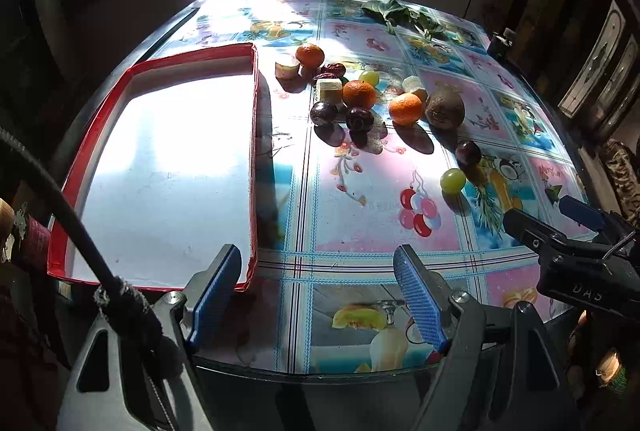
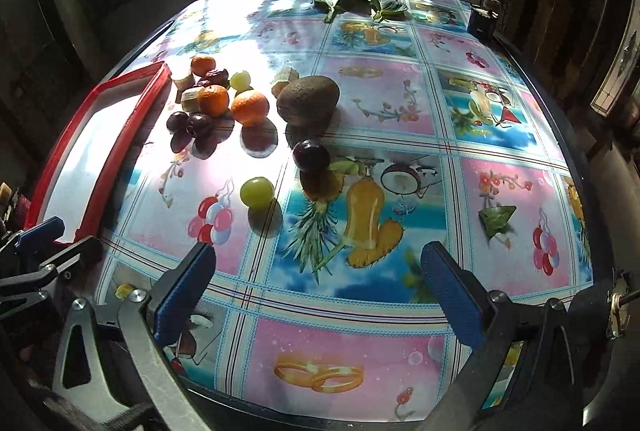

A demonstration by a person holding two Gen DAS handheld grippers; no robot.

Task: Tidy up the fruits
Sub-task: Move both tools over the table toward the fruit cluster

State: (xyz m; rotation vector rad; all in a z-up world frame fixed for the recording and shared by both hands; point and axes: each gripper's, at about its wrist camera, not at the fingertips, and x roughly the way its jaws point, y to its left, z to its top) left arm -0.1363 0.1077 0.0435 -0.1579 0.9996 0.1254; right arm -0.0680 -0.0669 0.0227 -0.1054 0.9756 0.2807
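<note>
Fruit sits in a loose bunch on the counter (image 1: 360,247), out in front of me, and the red tray (image 1: 252,135) beside it has nothing in it yet. So I think the job is just starting.

My left fingers (image 1: 320,295) are spread wide and hold nothing. They hang over the near edge of the counter, just by the tray's near corner. My right fingers (image 2: 320,295) are spread wide too, and also hold nothing.

The thing that matters most is the green grape (image 2: 257,192). It lies straight ahead of my right fingers, a bit to the left, and it is the nearest fruit of all. It is round, so it has no long side to line up with. A dark plum (image 2: 311,155) sits just past it. My right hand is nearer to both, so I think it should go first. The tray is off to the left, so the grape must cross that way.

Farther back are three oranges, like this orange (image 1: 405,108), a brown kiwi (image 1: 445,108), more plums, a second grape, some red dates and pale banana pieces.

The left view shows the whole white tray floor, bright in the sun. The right view shows only a slice of the tray. It shows the grape and plum big and clear. Each view also catches the other hand's tool at its edge.
</note>
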